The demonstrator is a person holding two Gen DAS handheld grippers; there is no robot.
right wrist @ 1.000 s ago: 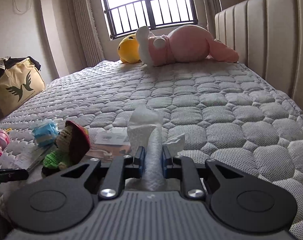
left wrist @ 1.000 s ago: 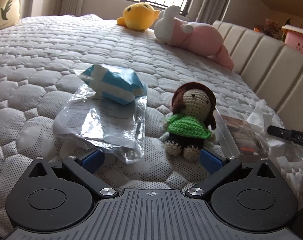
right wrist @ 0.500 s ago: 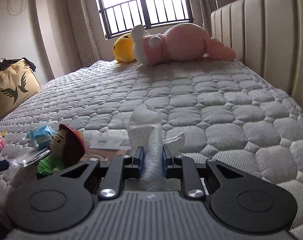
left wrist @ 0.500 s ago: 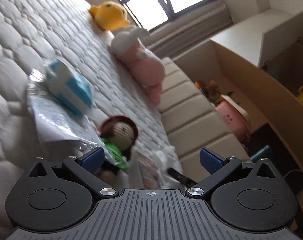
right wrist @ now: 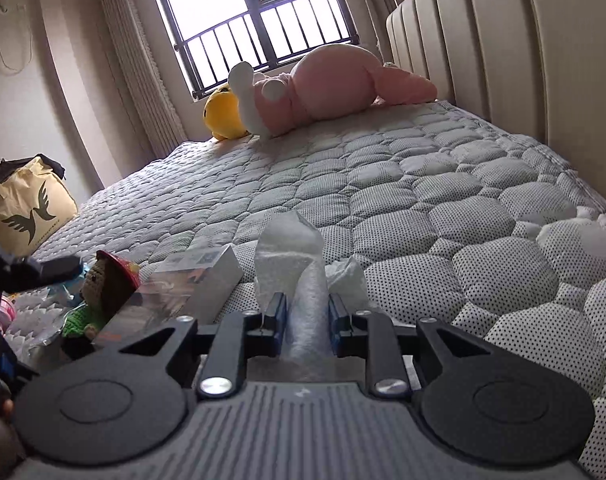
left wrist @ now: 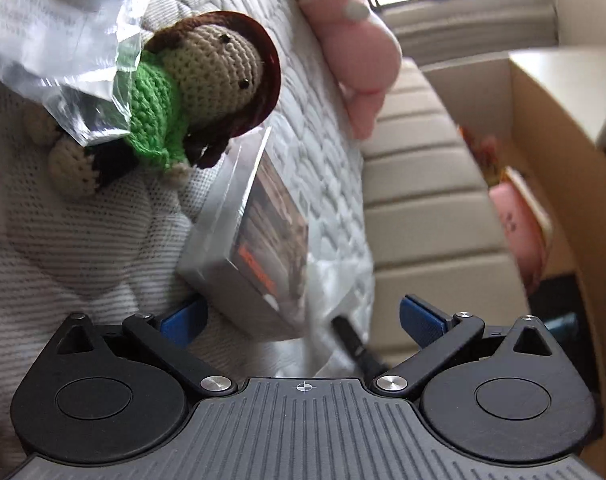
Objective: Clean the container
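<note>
My left gripper [left wrist: 301, 312] is open and tilted, hovering low over the quilted mattress [left wrist: 63, 240]. A clear plastic box with brown and orange print [left wrist: 263, 240] lies between and just ahead of its blue pads. Beside the box sits a crochet doll in a green top [left wrist: 191, 92], partly under a clear plastic bag [left wrist: 63, 40]. My right gripper [right wrist: 306, 312] is shut on a white crinkled plastic wrapper [right wrist: 291, 248] that sticks up past its fingers. In the right wrist view the box [right wrist: 195, 280] and doll [right wrist: 103, 292] lie at the left.
A pink plush [right wrist: 335, 80] and a yellow plush [right wrist: 223, 112] lie at the far end under the window. The padded headboard [right wrist: 523, 60] runs along the right. A tan tote bag [right wrist: 27, 208] stands left of the bed. The left gripper's black frame [right wrist: 43, 268] shows at left.
The left gripper has rolled and swung right, from facing the bag and doll to hanging over the clear box. The right gripper keeps its hold on the wrapper and has shifted slightly.
</note>
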